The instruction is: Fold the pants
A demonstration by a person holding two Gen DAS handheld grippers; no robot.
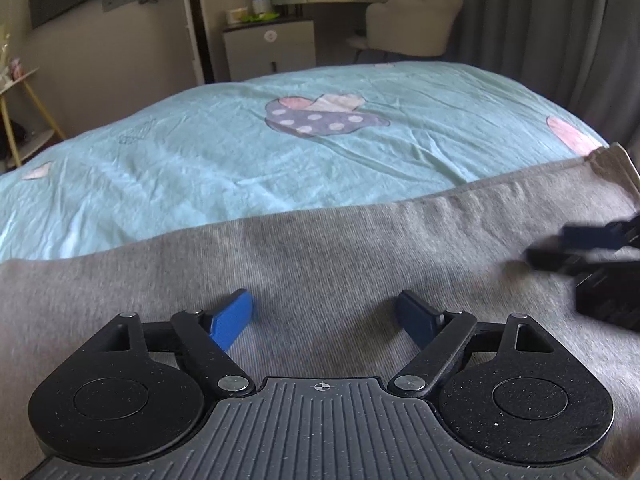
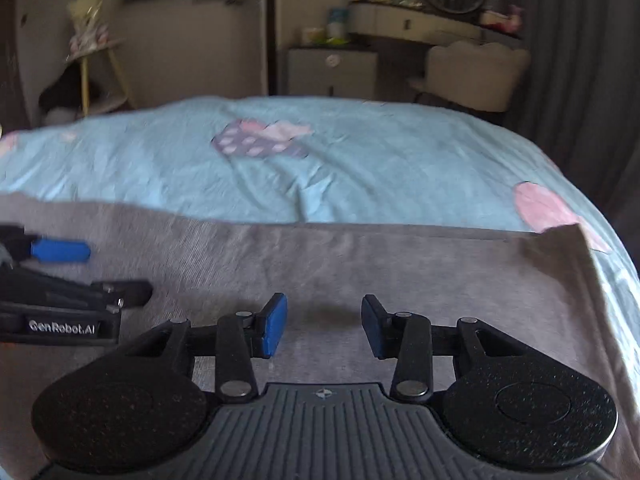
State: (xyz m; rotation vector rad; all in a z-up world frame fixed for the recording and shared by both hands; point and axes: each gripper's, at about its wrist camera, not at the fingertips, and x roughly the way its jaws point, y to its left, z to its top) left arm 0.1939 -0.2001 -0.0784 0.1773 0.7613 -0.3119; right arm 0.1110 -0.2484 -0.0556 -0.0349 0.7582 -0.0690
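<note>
Both hand-held grippers hover low over the pants, side by side. Left gripper (image 1: 325, 312) has its two blue-padded fingers spread wide with only grey cloth showing between them; right gripper (image 2: 324, 322) is likewise spread, nothing pinched.

Grey pants (image 1: 320, 248) lie flat across the near part of the bed, a soft ribbed knit in one plain colour. Their far edge runs roughly straight across both views, and a corner with a paler hem turns up at the right end.

Under them is a pale turquoise bedsheet (image 1: 200, 152), wrinkled and printed with pink hearts and a purple polka-dot shape.

White lettering on the left gripper's side, seen from the right wrist view, reads "GenRobot.AI".

Counted: two grippers, one pair of pants. Beyond the bed stand a cream chair (image 1: 412, 24) and a small grey cabinet (image 1: 268, 52).
</note>
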